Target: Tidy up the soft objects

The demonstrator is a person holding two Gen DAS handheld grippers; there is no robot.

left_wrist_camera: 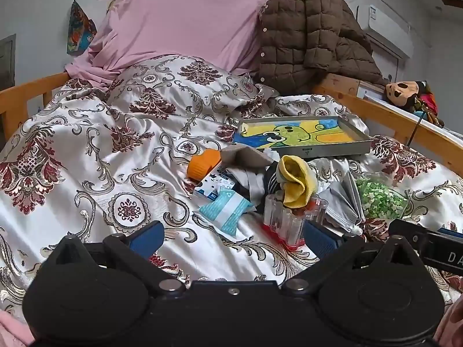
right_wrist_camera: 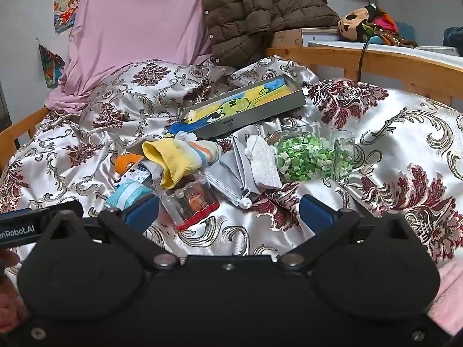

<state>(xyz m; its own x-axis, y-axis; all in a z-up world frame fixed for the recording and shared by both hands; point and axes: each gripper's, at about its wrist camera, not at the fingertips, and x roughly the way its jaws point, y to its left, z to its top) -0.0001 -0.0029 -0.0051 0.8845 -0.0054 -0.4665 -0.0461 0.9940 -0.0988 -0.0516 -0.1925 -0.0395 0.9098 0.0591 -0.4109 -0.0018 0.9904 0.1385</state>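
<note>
A heap of small items lies on the patterned bedspread point(left_wrist_camera: 86, 156). A yellow sock point(left_wrist_camera: 295, 179) point(right_wrist_camera: 170, 159) drapes over a clear plastic box with a red base point(left_wrist_camera: 285, 222) point(right_wrist_camera: 191, 199). Grey face masks point(left_wrist_camera: 344, 199) point(right_wrist_camera: 231, 176), a white towel piece point(right_wrist_camera: 263, 164), a tissue pack point(left_wrist_camera: 222, 208) and an orange item point(left_wrist_camera: 202, 163) lie around it. My left gripper point(left_wrist_camera: 231, 237) is open and empty just in front of the heap. My right gripper point(right_wrist_camera: 228, 209) is open and empty, its fingers either side of the clear box's near end.
A grey tray with a colourful drawing point(left_wrist_camera: 303, 136) point(right_wrist_camera: 246, 104) lies behind the heap. A clear bag of green pieces point(left_wrist_camera: 379, 199) point(right_wrist_camera: 312, 153) is at the right. A brown quilted jacket point(left_wrist_camera: 306, 31), pink sheet point(left_wrist_camera: 188, 14), wooden bed rail point(right_wrist_camera: 376, 60) and plush toy point(right_wrist_camera: 364, 23) stand behind.
</note>
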